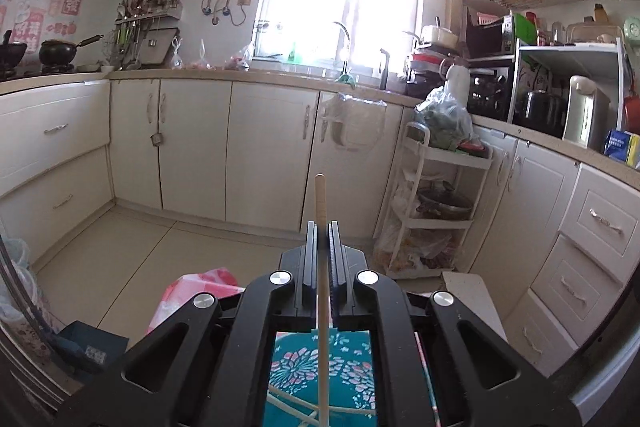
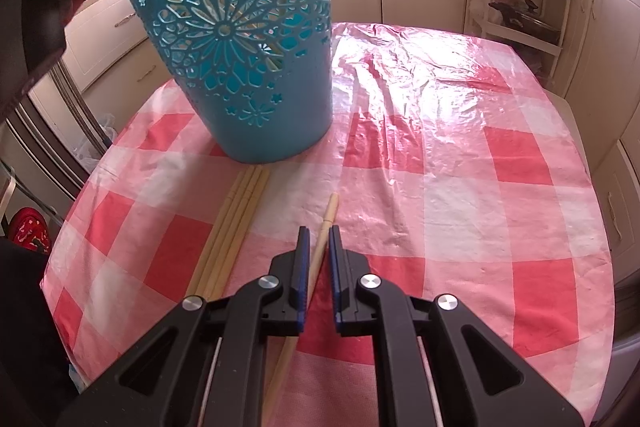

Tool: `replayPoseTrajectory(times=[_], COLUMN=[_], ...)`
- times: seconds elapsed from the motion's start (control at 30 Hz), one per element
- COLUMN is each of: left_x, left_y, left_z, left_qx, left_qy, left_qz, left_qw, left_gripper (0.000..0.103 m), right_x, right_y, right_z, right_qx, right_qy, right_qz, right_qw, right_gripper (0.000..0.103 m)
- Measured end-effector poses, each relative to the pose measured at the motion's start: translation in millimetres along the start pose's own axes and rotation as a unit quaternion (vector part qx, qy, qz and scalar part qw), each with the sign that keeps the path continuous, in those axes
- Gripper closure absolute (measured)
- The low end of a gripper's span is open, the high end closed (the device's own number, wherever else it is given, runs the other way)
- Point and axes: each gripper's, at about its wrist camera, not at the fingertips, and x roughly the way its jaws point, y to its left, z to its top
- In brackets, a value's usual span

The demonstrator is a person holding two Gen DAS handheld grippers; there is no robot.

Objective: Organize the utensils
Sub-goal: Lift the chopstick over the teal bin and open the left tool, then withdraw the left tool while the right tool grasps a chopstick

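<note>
The left gripper (image 1: 322,227) clamps one chopstick (image 1: 320,199) above the teal holder (image 2: 240,39); the right gripper (image 2: 318,231) stands slightly parted around a second chopstick (image 2: 326,227) lying on the checked tablecloth (image 2: 460,187) near its front edge

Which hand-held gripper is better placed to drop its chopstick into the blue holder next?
Left. The left hand-held gripper already clamps a chopstick, raised above the blue holder. The right hand-held gripper only straddles a chopstick lying on the tablecloth.
</note>
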Motion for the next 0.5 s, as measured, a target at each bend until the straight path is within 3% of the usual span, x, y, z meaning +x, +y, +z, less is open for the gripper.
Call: replayPoseTrajectory(times=[0.17, 0.27, 0.33, 0.4, 0.5], left_x=[3.0, -5.0, -21.9, -44.7, -86.7], left_y=[3.3, 10.5, 19.3, 29.1, 49.7], left_z=[-22.7, -32.8, -36.4, -37.0, -42.2], left_qx=[0.019, 0.026, 0.027, 0.029, 0.037], left_qy=[0.045, 0.074, 0.079, 0.068, 0.05], left_qz=[0.002, 0.009, 0.019, 0.035, 0.059], left_qw=[0.9988, 0.9969, 0.9964, 0.9966, 0.9963], left_gripper=[0.098, 0.088, 0.062, 0.045, 0.03], right_x=[0.2, 0.2, 0.1, -0.1, -0.4], right_y=[1.8, 2.0, 2.2, 3.2, 4.9], right_z=[-0.2, -0.3, -0.4, -0.9, -1.3], right_qx=[-0.003, -0.003, -0.004, -0.006, -0.009], right_qy=[0.0, 0.0, -0.001, -0.001, -0.002], right_qz=[-0.003, -0.003, -0.003, -0.006, -0.008], right_qw=[1.0, 1.0, 1.0, 1.0, 1.0], right_gripper=[0.093, 0.093, 0.093, 0.093, 0.092])
